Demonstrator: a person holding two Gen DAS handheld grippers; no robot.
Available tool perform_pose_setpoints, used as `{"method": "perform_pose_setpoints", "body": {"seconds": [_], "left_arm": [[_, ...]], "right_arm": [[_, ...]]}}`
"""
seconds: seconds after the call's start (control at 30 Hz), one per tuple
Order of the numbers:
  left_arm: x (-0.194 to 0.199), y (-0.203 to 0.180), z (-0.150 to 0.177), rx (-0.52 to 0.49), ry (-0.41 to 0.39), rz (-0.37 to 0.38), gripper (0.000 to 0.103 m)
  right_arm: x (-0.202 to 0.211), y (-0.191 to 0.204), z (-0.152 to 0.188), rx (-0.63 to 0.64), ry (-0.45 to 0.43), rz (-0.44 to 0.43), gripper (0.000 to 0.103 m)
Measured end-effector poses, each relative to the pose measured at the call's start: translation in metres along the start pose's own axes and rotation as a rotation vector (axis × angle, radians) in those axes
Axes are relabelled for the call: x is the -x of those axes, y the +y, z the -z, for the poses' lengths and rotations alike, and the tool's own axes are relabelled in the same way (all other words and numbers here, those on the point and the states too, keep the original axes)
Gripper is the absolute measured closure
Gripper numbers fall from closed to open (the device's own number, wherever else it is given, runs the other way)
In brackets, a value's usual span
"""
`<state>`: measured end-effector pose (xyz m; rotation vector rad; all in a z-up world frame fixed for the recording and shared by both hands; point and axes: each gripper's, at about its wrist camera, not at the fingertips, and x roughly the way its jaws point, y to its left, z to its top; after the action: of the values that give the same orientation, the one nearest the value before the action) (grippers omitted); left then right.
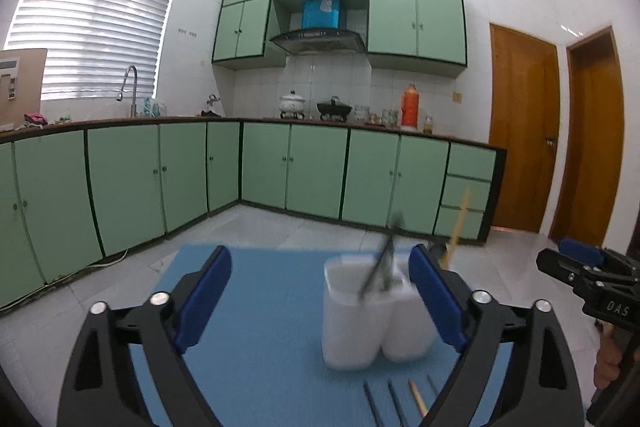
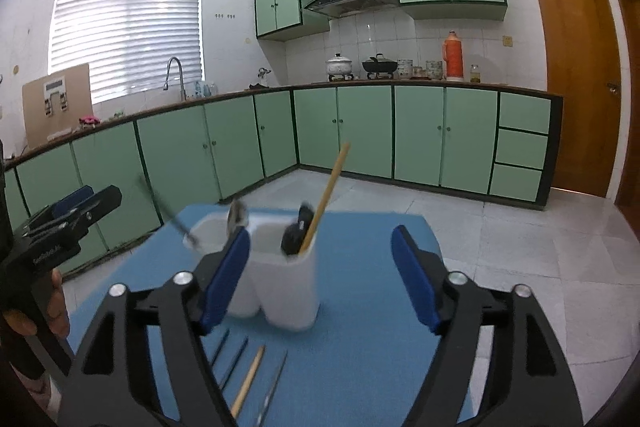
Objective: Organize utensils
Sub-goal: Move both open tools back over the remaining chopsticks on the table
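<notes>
A green-cabinet kitchen with white floor tiles surrounds a desk (image 2: 368,327) covered by a blue mat. Nearest the cameras, four loose utensils (image 2: 248,383) lie side by side on the mat: three thin dark sticks and one pale wooden chopstick, blurred, just in front of the holder. Above them the right gripper (image 2: 322,283) hangs with its blue jaws spread wide and nothing between them; the left gripper (image 1: 322,295) is likewise spread wide and empty. Just beyond stands a white two-compartment holder (image 2: 280,279). Its right compartment holds a wooden chopstick (image 2: 326,197) and a dark-headed utensil; the left compartment holds dark thin pieces and what looks like a metal spoon, though blur hides detail. The sorting seems partly done, with a pick-up in hand. The next move likely calls for lowering one gripper over a single stick, closing on it alone, and matching it to its compartment.
</notes>
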<state>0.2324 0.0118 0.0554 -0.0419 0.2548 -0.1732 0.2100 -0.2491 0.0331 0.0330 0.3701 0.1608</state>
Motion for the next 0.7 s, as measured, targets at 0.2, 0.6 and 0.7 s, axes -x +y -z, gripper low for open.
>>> {"method": "perform_pose_setpoints", "body": {"seconds": [0.2, 0.6, 0.7], "left_arm": [[0.034, -0.008, 0.058, -0.027, 0.077, 0.000, 0.009], [0.089, -0.024, 0.131, -0.054, 0.131, -0.026, 0.009], [0.101, -0.030, 0.142, -0.068, 0.098, -0.046, 0.009]], "right_arm": [[0.031, 0.010, 0.055, 0.001, 0.039, 0.009, 0.013], [0.066, 0.030, 0.129, -0.031, 0.093, 0.056, 0.013], [0.073, 0.036, 0.142, -0.028, 0.077, 0.076, 0.013]]}}
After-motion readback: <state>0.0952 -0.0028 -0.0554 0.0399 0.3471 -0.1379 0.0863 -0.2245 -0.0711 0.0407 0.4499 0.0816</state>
